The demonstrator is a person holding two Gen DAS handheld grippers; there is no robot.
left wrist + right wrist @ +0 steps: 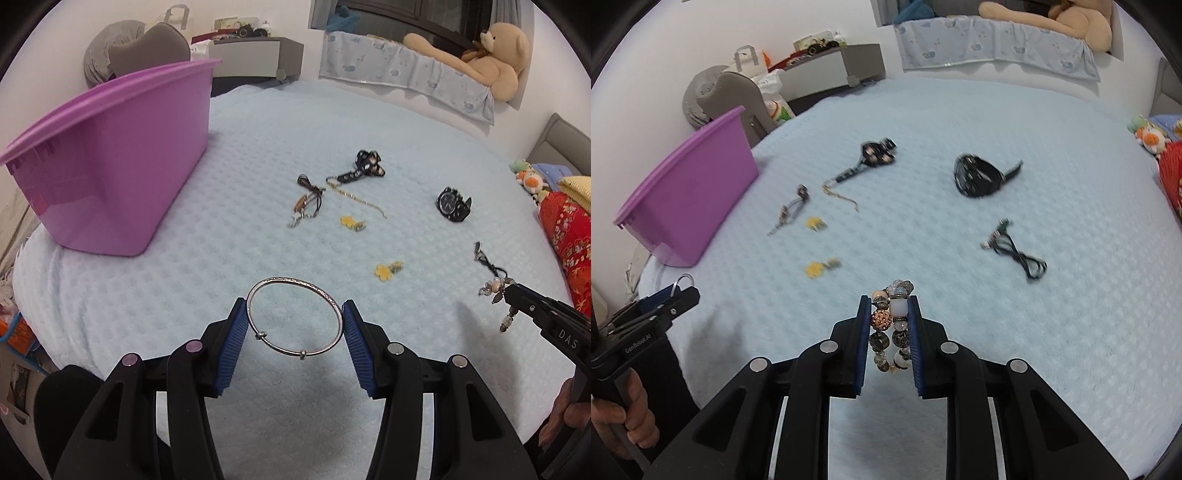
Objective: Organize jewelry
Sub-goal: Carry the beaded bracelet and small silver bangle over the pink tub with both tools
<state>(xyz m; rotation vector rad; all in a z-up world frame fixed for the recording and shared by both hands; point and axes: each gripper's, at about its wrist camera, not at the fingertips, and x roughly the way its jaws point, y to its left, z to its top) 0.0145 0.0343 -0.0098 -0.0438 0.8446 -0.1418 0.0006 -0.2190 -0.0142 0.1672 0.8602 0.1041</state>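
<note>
My left gripper [294,317] is shut on a thin silver bangle [293,284], held above the light blue bed cover [258,140]. My right gripper [889,310] is shut on a beaded bracelet [891,325]; the beads also show in the left wrist view [495,290]. A purple plastic bin [107,166] stands at the left, also seen in the right wrist view [690,195]. On the cover lie a black watch [453,204], a black cord piece [1015,251], a black floral strap with a gold chain [364,170], a brown cord bracelet [306,201] and two yellow flower earrings [386,269].
A red embroidered cloth [569,236] and small plush toys [528,177] lie at the bed's right edge. A large teddy bear [491,55] sits on the far ledge. A grey cushion [147,48] is behind the bin.
</note>
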